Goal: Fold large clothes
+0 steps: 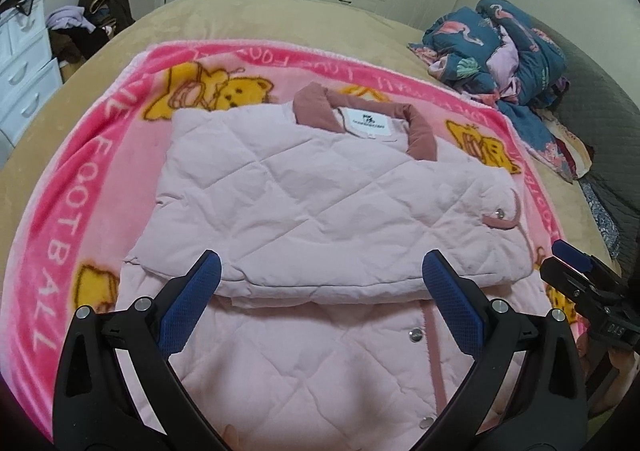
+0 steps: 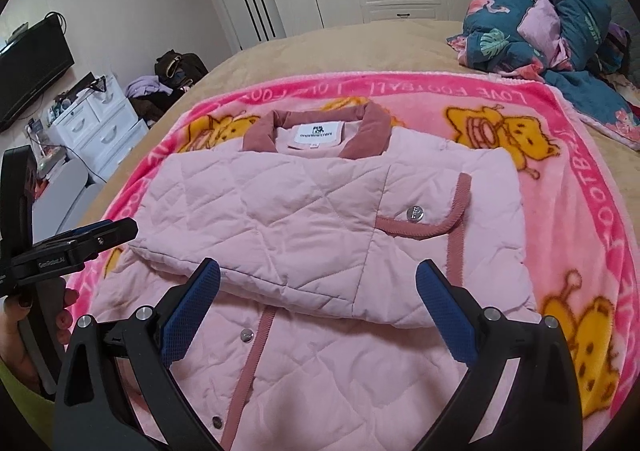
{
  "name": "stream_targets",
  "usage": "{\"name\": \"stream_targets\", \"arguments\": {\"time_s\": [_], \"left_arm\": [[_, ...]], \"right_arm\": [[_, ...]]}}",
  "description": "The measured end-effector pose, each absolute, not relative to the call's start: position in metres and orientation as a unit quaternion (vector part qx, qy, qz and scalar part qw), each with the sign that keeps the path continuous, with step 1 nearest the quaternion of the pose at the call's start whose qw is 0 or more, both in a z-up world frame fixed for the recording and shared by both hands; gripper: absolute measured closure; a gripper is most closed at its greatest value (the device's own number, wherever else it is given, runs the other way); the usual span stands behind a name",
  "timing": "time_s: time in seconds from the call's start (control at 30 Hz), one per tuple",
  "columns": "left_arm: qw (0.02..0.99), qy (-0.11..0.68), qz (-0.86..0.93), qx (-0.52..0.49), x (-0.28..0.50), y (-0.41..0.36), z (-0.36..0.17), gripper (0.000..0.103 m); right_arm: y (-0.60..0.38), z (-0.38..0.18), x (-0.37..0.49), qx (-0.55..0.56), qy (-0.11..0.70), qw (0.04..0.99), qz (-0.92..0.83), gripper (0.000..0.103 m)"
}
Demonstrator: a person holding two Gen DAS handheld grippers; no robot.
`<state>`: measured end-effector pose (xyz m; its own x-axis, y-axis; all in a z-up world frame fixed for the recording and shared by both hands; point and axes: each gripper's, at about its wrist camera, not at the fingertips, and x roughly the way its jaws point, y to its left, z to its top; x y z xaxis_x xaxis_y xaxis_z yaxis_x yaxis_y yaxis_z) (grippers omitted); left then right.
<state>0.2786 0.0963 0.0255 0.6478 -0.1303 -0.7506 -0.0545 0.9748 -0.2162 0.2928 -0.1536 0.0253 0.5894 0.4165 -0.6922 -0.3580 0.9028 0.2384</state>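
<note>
Pink quilted jacket (image 1: 320, 191) sits folded on the fleecy pink bear blanket (image 1: 80, 179), so left gripper (image 1: 320, 291) and right gripper (image 2: 318, 291) hover over it, fingers spread wide, nothing held.

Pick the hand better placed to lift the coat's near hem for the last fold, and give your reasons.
Probably the left. Both tools are open and empty above the pink quilted coat. The left tool sits centred over the hem, while the right tool hangs nearer the pocket side. The margin is slight, and using both may suit better.

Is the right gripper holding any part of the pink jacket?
No: the right gripper stands open above the pink jacket, pinching nothing.
</note>
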Motion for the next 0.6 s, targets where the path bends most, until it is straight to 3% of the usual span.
{"name": "stream_targets", "arguments": {"time_s": [0.6], "left_arm": [[0.923, 0.371, -0.038, -0.093, 0.23, 0.078, 0.081, 0.008]], "right_arm": [[-0.173, 0.084, 0.24, 0.046, 0.344, 0.911, 0.222, 0.005]]}}
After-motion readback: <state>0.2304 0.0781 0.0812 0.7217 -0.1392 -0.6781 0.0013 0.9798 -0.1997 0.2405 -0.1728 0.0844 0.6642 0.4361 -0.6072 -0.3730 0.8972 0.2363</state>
